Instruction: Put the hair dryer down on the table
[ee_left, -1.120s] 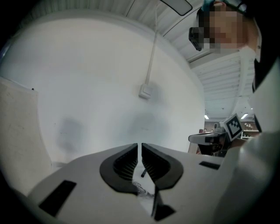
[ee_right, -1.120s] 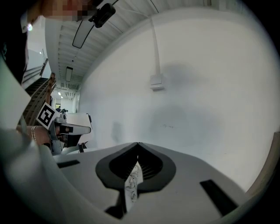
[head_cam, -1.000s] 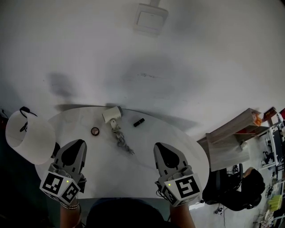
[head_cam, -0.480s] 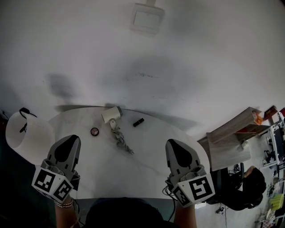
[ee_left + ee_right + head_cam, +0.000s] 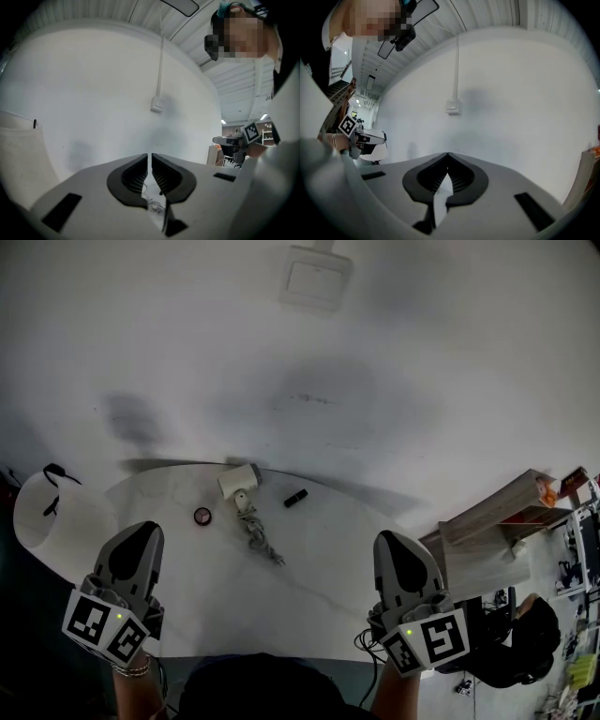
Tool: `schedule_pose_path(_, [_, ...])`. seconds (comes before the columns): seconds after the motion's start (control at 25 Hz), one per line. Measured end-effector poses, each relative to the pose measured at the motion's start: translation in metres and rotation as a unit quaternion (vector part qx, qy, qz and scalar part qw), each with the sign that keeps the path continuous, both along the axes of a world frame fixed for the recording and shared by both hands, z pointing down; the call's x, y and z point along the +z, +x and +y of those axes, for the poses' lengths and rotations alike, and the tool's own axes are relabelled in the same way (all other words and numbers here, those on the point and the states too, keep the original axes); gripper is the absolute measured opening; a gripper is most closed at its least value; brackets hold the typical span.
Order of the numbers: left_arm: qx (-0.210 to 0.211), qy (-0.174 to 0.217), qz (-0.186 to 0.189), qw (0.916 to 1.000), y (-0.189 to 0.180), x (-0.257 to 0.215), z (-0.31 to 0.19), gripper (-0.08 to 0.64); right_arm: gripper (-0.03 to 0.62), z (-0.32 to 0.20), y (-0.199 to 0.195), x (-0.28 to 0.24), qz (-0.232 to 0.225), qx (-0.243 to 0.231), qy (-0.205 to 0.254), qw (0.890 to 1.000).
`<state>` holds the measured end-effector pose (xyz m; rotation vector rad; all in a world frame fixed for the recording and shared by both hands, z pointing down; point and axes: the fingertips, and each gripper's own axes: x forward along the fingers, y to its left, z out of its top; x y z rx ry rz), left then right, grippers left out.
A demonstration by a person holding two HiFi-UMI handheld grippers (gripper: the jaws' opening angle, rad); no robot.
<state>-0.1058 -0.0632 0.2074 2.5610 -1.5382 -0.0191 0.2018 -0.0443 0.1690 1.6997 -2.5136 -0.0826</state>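
Table [image 5: 309, 559] edge lies beneath left claw [image 5: 139, 532] and right claw [image 5: 398, 540], both level, clenched and empty.

We see our right gripper [image 5: 448, 156] with jaws closed tip to tip, empty, facing a white wall [image 5: 525, 103] bearing a small box [image 5: 451, 106]; our left gripper [image 5: 370, 138] shows far left.
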Motion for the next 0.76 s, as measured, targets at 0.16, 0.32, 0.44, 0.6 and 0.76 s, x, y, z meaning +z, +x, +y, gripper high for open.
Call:
schedule_pose_path(0.16, [-0.004, -0.001, -0.001, 1.0000, -0.0029, 0.0011, 0.0001, 0.041, 0.017, -0.0004, 0.0040, -0.0001, -0.004, 0.003, 0.001, 1.000])
schedule_pose_path(0.32, [-0.007, -0.003, 0.002, 1.0000, -0.0038, 0.0046, 0.0000, 0.041, 0.017, -0.0008, 0.0052, 0.0020, -0.011, 0.004, 0.003, 1.000])
schedule_pose_path(0.44, [-0.006, -0.002, 0.004, 1.0000, -0.0029, 0.0050, -0.0006, 0.041, 0.017, -0.0022, 0.0063, 0.0034, -0.022, 0.004, 0.001, 1.000])
schedule_pose_path(0.6, [-0.006, -0.002, 0.006, 1.0000, -0.0050, 0.0038, 0.0004, 0.040, 0.017, -0.0024, 0.0046, 0.0020, -0.025, 0.000, 0.005, 1.000])
schedule_pose_path(0.76, [-0.011, -0.003, 0.010, 0.9999, -0.0081, 0.0046, -0.0010, 0.040, 0.018, -0.0052, 0.0026, 0.0002, -0.027, -0.007, 0.012, 1.000])
